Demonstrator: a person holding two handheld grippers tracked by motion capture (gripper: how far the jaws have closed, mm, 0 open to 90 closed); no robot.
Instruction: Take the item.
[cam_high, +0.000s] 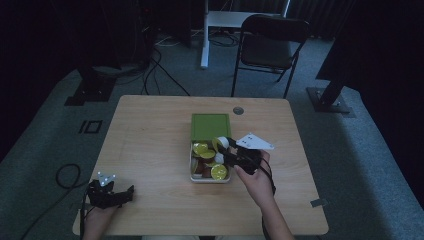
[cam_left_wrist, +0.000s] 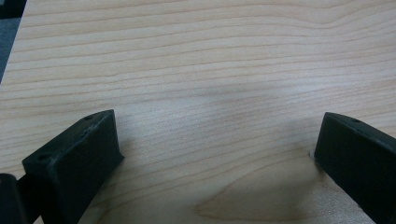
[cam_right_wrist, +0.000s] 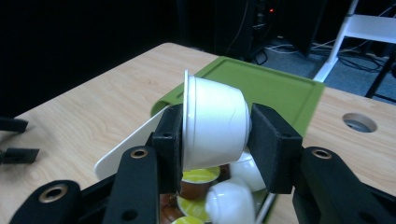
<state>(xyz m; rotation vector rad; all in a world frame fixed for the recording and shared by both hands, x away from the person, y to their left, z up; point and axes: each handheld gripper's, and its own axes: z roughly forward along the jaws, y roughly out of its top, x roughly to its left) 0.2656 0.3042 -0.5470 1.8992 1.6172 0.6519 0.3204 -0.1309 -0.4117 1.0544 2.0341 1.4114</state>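
Your right hand-held gripper (cam_right_wrist: 215, 135) is clamped on a small white plastic capsule cup (cam_right_wrist: 215, 128), with one black jaw pressed against its wide rim end and the other against its narrower base, so the cup lies on its side between them. In the high view that right hand-held gripper (cam_high: 227, 150) hangs over the 3 o'clock edge of the shallow white rectangular tray (cam_high: 192, 172), and the white capsule cup (cam_high: 220, 143) sits at the jaw tips above the tray's 1 o'clock corner, clear of the other pieces. Below the held cup the tray holds more capsules: several yellow-lidded round capsules (cam_high: 218, 171) and a few white ones lying on their sides, with a brown-bodied one among them. Just beyond the tray, at 12 o'clock from it, the flat green rectangular lid (cam_high: 211, 126) lies on the light wooden counter (cam_high: 150, 150), touching or almost touching the tray's far edge. A round grommet hole (cam_high: 238, 110) sits in the counter at 1 o'clock from the lid. Your left hand-held gripper (cam_high: 127, 192) rests well apart from all this, at about 8 o'clock from the tray near the counter's near left corner; its two black jaws stand wide apart with nothing between them but bare wood grain.
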